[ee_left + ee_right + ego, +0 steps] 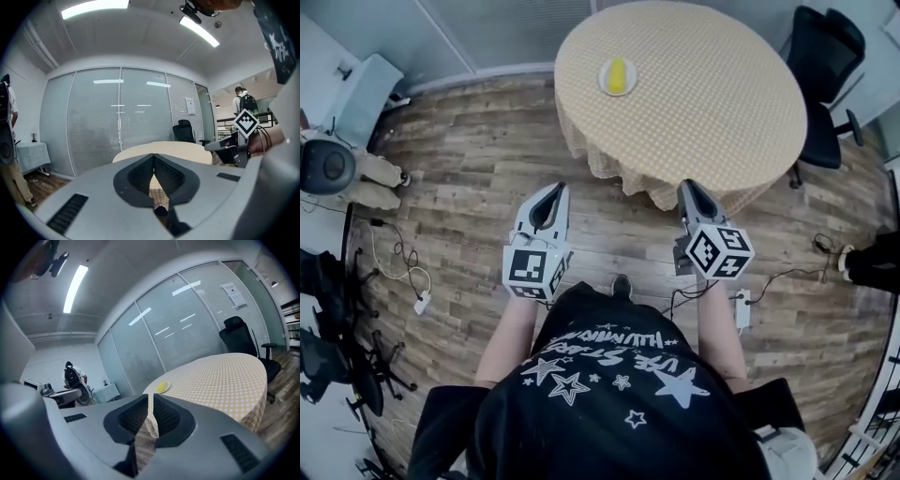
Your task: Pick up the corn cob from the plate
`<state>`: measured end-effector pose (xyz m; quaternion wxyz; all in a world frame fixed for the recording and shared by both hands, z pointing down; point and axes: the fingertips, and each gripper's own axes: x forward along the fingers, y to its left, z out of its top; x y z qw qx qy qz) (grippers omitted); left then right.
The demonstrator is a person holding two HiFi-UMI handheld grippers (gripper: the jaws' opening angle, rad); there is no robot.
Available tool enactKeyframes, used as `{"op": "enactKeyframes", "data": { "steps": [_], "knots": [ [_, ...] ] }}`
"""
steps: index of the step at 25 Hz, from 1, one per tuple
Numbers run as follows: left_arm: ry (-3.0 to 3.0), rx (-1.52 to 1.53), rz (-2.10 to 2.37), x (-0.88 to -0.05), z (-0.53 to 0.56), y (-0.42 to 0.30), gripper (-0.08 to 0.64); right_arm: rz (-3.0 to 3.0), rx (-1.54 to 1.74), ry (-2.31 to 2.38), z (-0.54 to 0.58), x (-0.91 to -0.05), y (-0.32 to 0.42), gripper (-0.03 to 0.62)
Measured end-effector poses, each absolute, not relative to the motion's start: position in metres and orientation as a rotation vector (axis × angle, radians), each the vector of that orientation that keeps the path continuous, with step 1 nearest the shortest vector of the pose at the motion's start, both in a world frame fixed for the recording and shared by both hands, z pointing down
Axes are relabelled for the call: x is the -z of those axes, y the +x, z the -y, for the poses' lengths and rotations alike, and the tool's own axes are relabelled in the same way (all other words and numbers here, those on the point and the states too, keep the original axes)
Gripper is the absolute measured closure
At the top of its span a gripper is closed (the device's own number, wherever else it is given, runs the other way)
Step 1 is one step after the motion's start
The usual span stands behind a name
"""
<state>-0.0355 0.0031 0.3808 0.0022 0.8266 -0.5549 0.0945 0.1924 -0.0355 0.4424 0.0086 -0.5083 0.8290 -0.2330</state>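
two tools, left gripper [556, 187] and right gripper [687, 185], hang short of the surface [712, 103], jaws pressed together, empty. the corn cob [618, 74] lies on its plate [604, 84], well ahead; probably firm, light, rollable: pinch across its middle.

Yellow corn cob [618, 74], whole, lying flat on a small round white plate [606, 87], long axis running up-down in the head view, plate resting level near the far-left edge of a round checked table [703, 103]
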Motion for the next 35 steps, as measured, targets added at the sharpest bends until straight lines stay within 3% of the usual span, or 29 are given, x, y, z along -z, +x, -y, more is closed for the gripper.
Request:
{"op": "enactKeyframes", "data": {
  "steps": [24,35],
  "knots": [
    [2.602,-0.235,1.703,-0.381,0.1,-0.03,0.552,-2.537,0.787,-1.662,0.106,-0.455,0.211,0.545],
    [2.606,-0.252,1.587,-0.407,0.197,-0.059,0.552,-2.532,0.83,-1.73,0.192,-0.466,0.171,0.545]
  ]
}}
